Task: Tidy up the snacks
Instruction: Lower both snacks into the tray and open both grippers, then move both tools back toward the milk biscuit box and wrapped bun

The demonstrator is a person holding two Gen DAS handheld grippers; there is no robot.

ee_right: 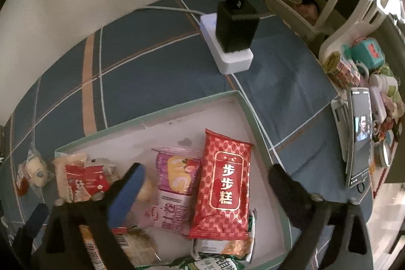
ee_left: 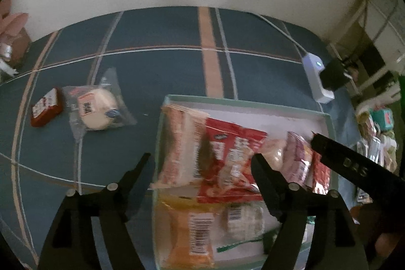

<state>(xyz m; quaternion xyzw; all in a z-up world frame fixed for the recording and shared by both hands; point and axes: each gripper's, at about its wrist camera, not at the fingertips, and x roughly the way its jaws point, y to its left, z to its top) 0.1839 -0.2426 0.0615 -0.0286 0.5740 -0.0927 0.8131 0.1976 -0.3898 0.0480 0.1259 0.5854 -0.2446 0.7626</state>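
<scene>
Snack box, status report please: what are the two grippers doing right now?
Left gripper and right gripper open, empty, over box. Two snacks outside: bun, small red pack. Nothing blocking.

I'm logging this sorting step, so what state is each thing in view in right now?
left gripper: open, empty, above the box's left edge.
right gripper: open, empty, over the box.
box: lidless, partly filled with packets.
red packet: inside box, flat, sealed.
round bun packet: outside box, on the cloth.
small red packet: outside box, beside the bun.
power strip: light on, black adapter plugged in.
phone: screen on.
</scene>
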